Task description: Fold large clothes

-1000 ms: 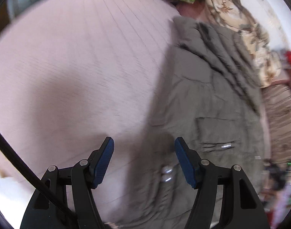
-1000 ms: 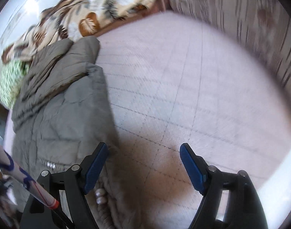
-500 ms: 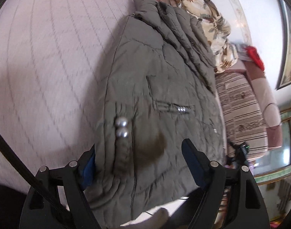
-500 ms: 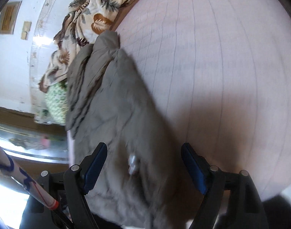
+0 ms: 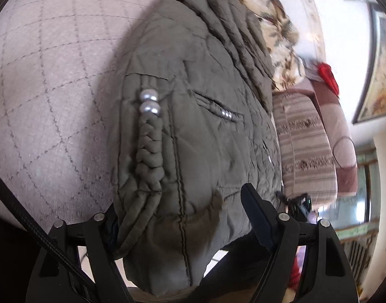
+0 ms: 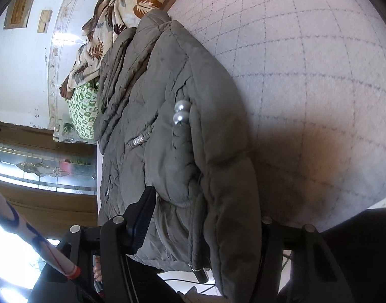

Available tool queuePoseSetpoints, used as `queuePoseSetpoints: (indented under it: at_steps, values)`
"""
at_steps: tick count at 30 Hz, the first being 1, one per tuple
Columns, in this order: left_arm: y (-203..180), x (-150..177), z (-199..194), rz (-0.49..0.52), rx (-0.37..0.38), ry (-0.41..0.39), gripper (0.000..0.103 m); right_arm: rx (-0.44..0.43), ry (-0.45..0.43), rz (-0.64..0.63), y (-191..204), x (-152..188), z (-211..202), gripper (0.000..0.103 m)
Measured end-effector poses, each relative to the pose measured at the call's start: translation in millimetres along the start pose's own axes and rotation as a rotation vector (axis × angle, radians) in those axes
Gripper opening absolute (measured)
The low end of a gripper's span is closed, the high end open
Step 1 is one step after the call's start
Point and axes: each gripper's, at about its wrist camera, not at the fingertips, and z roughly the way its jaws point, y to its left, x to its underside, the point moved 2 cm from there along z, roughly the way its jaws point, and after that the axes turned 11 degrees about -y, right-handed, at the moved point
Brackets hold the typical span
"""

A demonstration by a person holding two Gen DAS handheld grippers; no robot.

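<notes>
Jacket [image 5: 205, 116], olive and quilted, lies lengthwise on the pale quilted bed cover [image 5: 46, 75], its near hem hanging over the bed's edge toward both tools. Left gripper [image 5: 185, 217] straddles one hem corner and right gripper [image 6: 205, 217] the other, each with padding bulging between its jaws; both look spread wide, not yet clamped. My read is that the step in hand is seizing the hem for a lengthwise fold, so next both must close firmly on the thick padding. Pearl beads [image 5: 148, 102] trim a braided sleeve strip. No containers are in view.
</notes>
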Motion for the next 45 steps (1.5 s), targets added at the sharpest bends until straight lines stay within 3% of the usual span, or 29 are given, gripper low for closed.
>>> queuePoseSetpoints:
  at_steps: [2,4,5,7,9,16,23,27,33,39,45]
  values:
    - [-3,3,-2,0.027,-0.079,-0.011,0.047,0.024,-0.011,-0.023,3,5,-2,0.056]
    - [-8,7,-5,0.063,-0.150,-0.014,0.037,0.042,-0.013,-0.052,9,10,-2,0.036]
    - [-13,8,-9,0.086,-0.172,-0.025,0.032,0.037,-0.013,-0.056,10,10,-4,0.032]
    - [-25,9,-14,0.127,-0.201,-0.045,0.029,0.019,-0.021,-0.082,19,11,-13,0.022]
    - [-41,10,-26,0.170,-0.206,-0.066,0.027,-0.002,-0.034,-0.107,32,11,-25,0.019]
    - [-67,23,-75,0.248,-0.200,-0.129,0.026,-0.084,-0.050,-0.166,64,23,-74,0.018]
    - [-75,2,-70,0.241,-0.281,-0.154,0.024,-0.064,-0.031,-0.181,86,5,-59,0.018]
    - [-104,-47,-68,0.273,-0.292,-0.217,0.024,-0.089,-0.072,-0.242,124,-28,-54,0.018]
    - [-158,-156,-43,0.316,-0.326,-0.316,0.024,-0.085,-0.188,-0.340,204,-116,-22,0.018]
    - [-193,-277,22,0.333,-0.451,-0.368,0.024,-0.017,-0.270,-0.358,255,-204,39,0.018]
    - [-181,-359,117,0.309,-0.579,-0.339,0.024,0.118,-0.262,-0.334,247,-281,134,0.018]
